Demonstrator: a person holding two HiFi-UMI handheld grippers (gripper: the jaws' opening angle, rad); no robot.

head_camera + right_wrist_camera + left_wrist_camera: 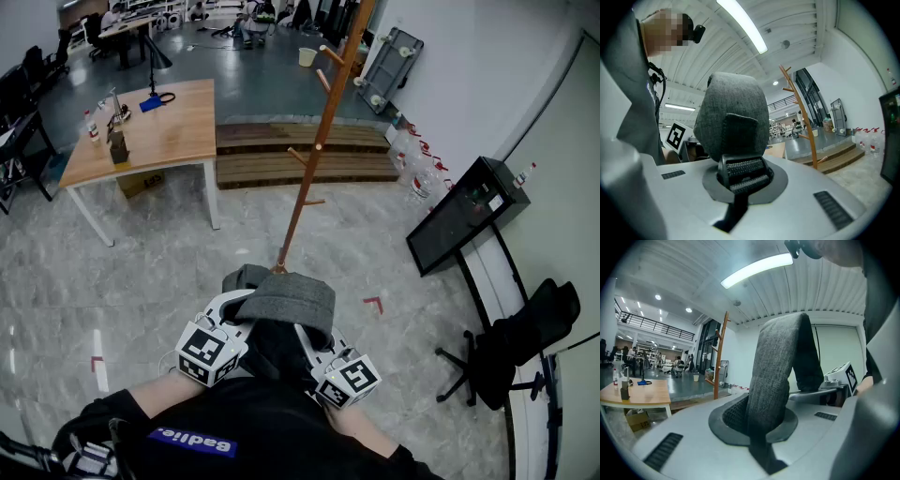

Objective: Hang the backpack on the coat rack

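I hold the grey backpack up in front of me with both grippers, close to my body. The left gripper is shut on a grey padded shoulder strap, which rises from between its jaws. A second padded strap with a black buckle is pinched in the shut right gripper, whose marker cube shows lower right. The wooden coat rack stands on the floor just beyond the backpack, its pegs bare; it also appears as a pole and as a pole in the gripper views.
A wooden table with small items stands far left. Low wooden steps lie behind the rack. A black screen on a stand, water bottles and an office chair draped in black line the right wall.
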